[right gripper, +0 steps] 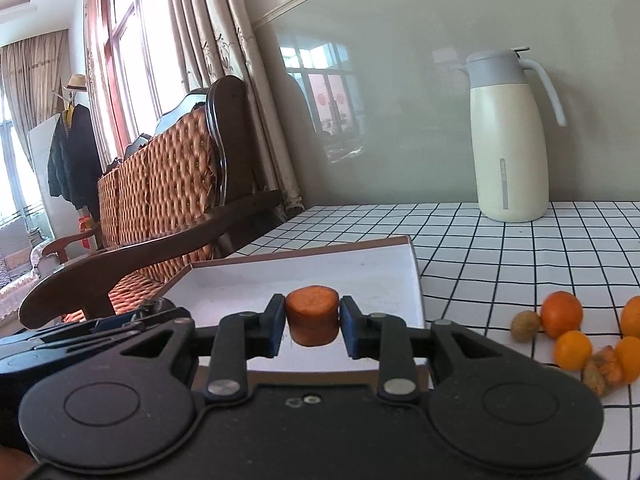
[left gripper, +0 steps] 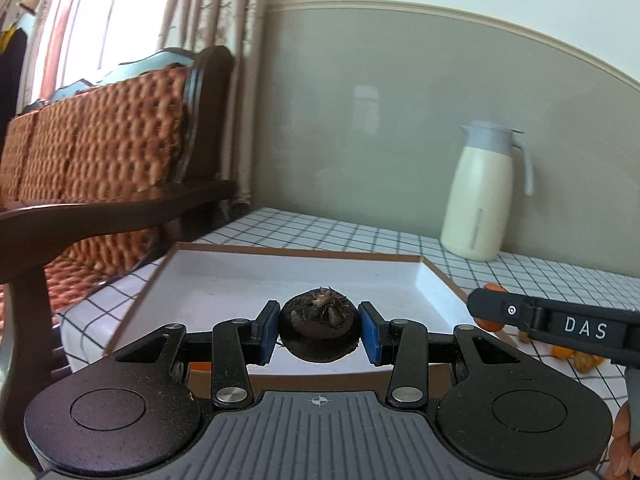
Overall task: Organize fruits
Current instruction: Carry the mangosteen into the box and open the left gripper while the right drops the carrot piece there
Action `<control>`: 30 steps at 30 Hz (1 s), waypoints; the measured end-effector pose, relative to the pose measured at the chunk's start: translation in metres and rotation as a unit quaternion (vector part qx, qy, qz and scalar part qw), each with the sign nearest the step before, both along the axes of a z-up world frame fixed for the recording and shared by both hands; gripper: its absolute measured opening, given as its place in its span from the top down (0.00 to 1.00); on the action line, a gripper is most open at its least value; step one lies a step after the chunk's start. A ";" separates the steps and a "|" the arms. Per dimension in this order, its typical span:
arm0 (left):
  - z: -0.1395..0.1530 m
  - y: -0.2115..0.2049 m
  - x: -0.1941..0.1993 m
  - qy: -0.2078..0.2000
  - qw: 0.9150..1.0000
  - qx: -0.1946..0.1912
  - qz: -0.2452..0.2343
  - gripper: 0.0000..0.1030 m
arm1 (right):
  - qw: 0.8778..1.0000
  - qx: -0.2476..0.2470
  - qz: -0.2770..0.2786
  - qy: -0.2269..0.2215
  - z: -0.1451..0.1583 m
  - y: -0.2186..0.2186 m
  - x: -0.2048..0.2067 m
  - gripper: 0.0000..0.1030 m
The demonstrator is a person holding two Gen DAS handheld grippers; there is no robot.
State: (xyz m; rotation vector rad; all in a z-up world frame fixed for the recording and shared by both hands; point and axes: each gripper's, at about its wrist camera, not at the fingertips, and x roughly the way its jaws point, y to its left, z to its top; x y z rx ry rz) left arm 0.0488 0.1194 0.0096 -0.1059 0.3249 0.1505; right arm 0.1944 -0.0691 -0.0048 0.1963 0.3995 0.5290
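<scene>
My table has a checked cloth and a tall cream jug at the back. A flat white tray lies in front of me. Over it, my left gripper pinches a dark round fruit, and my right gripper pinches an orange chunk. Small oranges sit beside the tray.

Matte black left gripper with blue rubber finger pads, round silver pivot screws, ribbed grey housing bearing a small crosshair mark, matching black right gripper, white letters DAS along its side
</scene>
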 end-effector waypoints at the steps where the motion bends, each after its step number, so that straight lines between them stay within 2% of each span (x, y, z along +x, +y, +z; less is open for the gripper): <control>1: 0.000 0.003 0.000 -0.001 1.000 -0.001 0.005 0.59 | 1.000 -0.001 -0.001 -0.001 0.000 0.002 0.000 0.80; 16: -0.004 0.045 0.020 0.003 0.997 -0.008 0.083 0.59 | 0.999 -0.003 -0.035 0.004 -0.003 0.014 0.027 0.80; 30: -0.011 0.056 0.045 0.024 0.994 -0.008 0.103 0.59 | 0.998 -0.035 -0.057 0.009 -0.008 0.023 0.046 0.80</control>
